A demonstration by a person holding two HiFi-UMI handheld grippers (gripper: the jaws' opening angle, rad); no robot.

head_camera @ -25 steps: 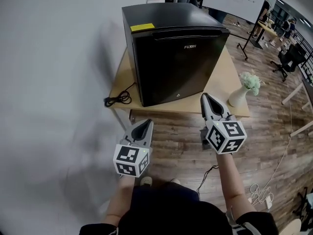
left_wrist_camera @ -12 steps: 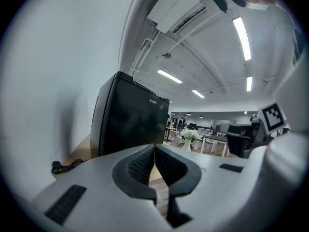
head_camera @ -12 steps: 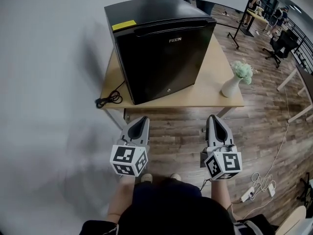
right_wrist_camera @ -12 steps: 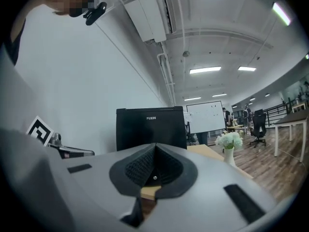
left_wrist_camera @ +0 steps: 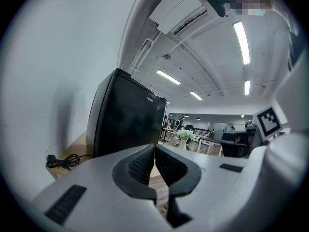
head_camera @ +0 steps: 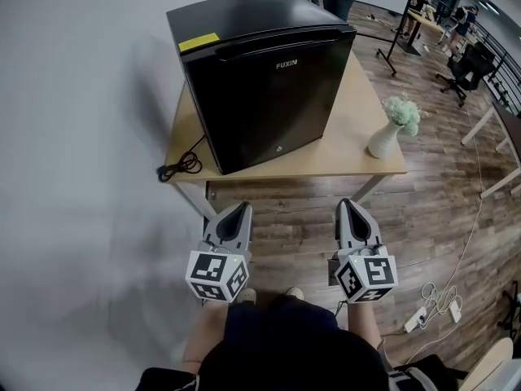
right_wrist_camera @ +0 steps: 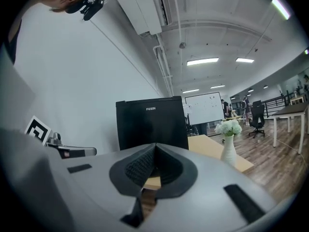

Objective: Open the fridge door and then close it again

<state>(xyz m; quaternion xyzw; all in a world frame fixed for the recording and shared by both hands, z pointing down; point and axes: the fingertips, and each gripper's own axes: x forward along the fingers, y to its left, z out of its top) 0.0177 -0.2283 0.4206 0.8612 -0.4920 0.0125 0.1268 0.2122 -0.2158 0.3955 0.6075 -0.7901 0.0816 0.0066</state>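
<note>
The boxy black mini fridge (head_camera: 260,96) is seen shut on the wooden surface (head_camera: 366,149), well apart from the left gripper (head_camera: 242,208) and right gripper (head_camera: 345,204), both pressed together and empty. Its stiff door is likely best pulled at the recessed top lip (head_camera: 277,46).

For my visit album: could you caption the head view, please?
Left gripper and right gripper, both shut, face a closed fridge on a table.

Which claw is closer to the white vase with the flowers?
The right gripper. It hangs off the table's front edge, below and slightly left of the vase in the head view. The left gripper sits farther left, below the fridge.
</note>
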